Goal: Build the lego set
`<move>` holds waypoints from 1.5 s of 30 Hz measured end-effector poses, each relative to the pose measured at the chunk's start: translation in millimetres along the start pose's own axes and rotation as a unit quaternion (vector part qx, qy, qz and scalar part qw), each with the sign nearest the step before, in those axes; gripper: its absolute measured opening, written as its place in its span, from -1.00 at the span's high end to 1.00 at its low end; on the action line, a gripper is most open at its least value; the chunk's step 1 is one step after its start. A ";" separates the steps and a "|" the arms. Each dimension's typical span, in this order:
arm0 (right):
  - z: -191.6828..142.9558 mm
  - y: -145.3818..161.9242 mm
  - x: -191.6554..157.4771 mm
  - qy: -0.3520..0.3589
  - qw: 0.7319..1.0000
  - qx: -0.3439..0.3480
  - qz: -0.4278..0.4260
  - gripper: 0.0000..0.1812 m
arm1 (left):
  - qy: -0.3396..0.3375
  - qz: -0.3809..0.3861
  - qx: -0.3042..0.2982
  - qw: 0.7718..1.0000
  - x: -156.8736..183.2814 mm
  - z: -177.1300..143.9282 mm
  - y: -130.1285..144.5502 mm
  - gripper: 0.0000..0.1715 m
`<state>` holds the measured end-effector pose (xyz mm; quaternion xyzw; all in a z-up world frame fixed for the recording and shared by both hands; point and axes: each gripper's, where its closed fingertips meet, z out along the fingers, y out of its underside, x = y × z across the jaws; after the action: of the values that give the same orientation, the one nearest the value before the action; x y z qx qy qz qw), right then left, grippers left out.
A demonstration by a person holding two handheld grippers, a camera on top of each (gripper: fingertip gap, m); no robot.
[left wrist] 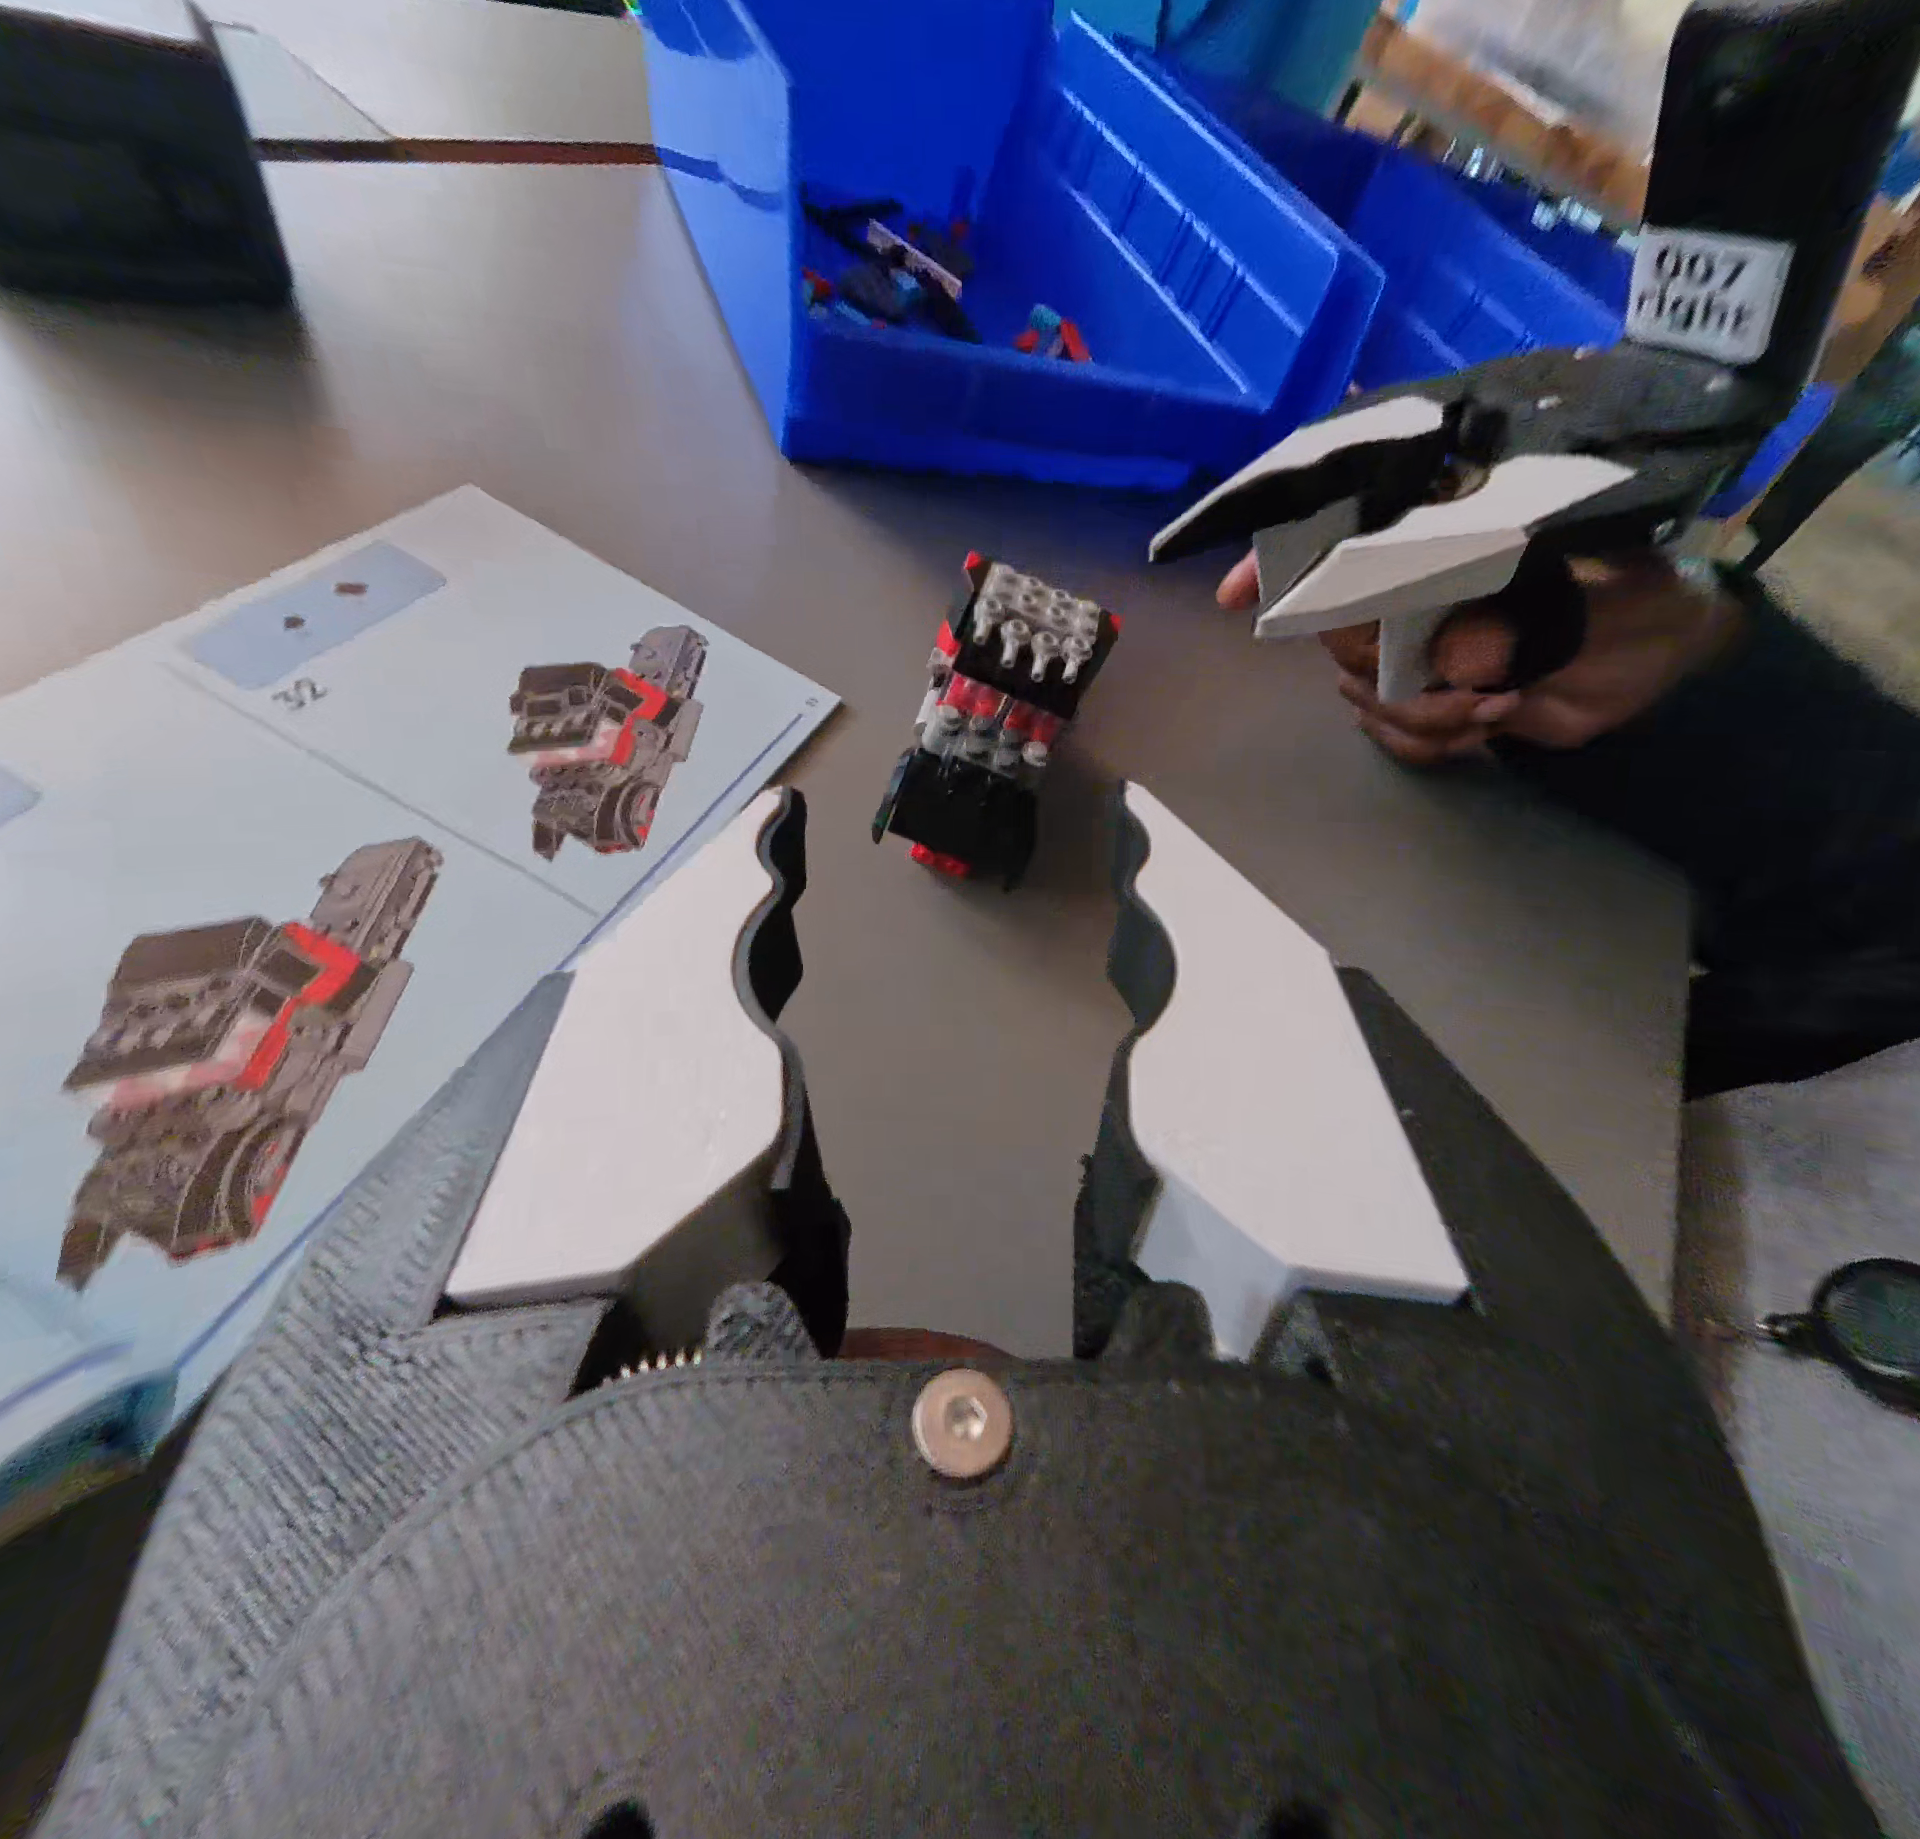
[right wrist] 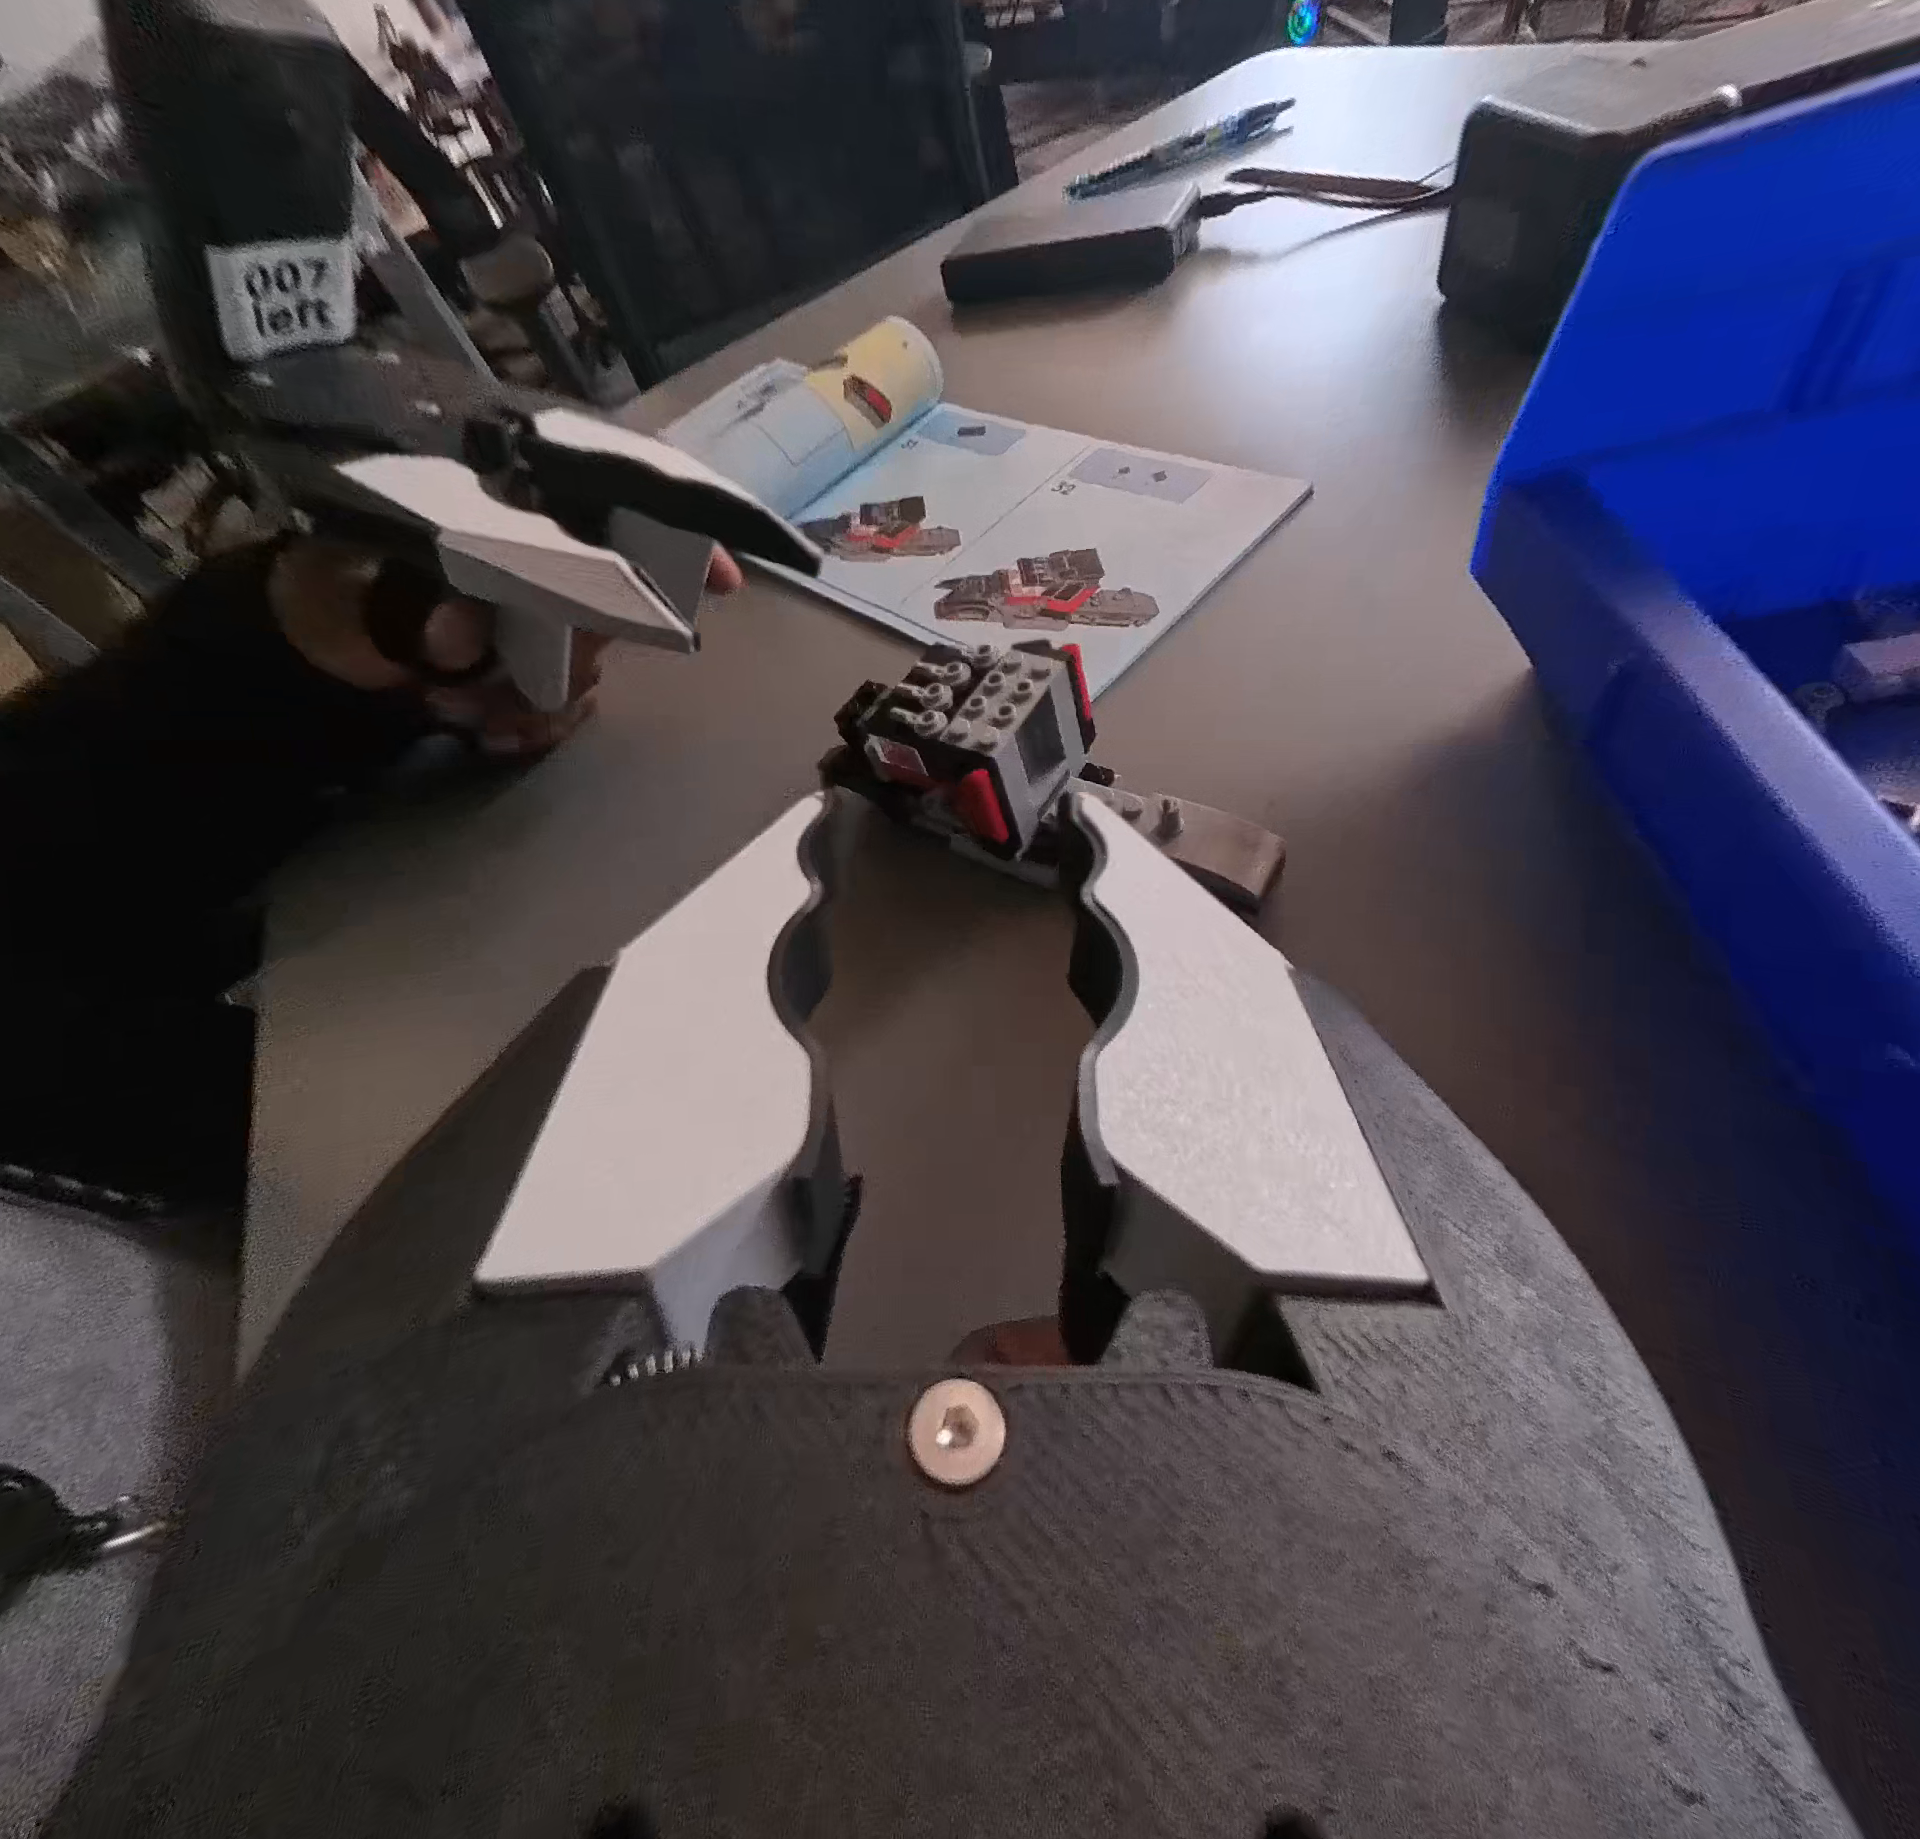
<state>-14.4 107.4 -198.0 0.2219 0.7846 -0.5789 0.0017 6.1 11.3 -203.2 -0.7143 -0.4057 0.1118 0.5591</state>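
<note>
So on the worktop (left wrist: 499, 355): one half-built lego model (left wrist: 992, 719), one open instruction booklet (left wrist: 343, 854), two blue bins (left wrist: 935, 179), two grippers (left wrist: 961, 823), a couple black boxes (right wrist: 1070, 241).

The lego model (left wrist: 992, 719) is made up of black, red and light grey bricks, set on a dark grey table (left wrist: 499, 387). Both bins (left wrist: 935, 231) are coloured bright blue, while the booklet (left wrist: 343, 854) is printed pale blue with grey, black and red drawings. White finger plates over ribbed black bodies are seen on the left gripper (left wrist: 961, 807) and the right gripper (right wrist: 945, 813).
</note>
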 end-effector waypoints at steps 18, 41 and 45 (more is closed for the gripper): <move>29.5 8.8 5.2 0.019 0.993 -0.076 -0.088 0.76 | 0.033 0.164 -0.080 0.983 8.6 50.3 1.7 0.52; 32.2 8.4 4.9 0.030 0.991 -0.075 -0.111 0.83 | 0.038 0.188 -0.081 0.978 13.2 60.0 -1.1 0.61; 32.6 8.4 4.9 0.035 0.990 -0.075 -0.117 0.83 | 0.037 0.189 -0.080 0.978 12.9 60.2 -1.2 0.60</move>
<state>-24.1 81.4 -217.7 0.1479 0.8460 -0.5064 -0.0771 -23.0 63.0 -219.4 -0.8243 -0.2506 0.1560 0.4831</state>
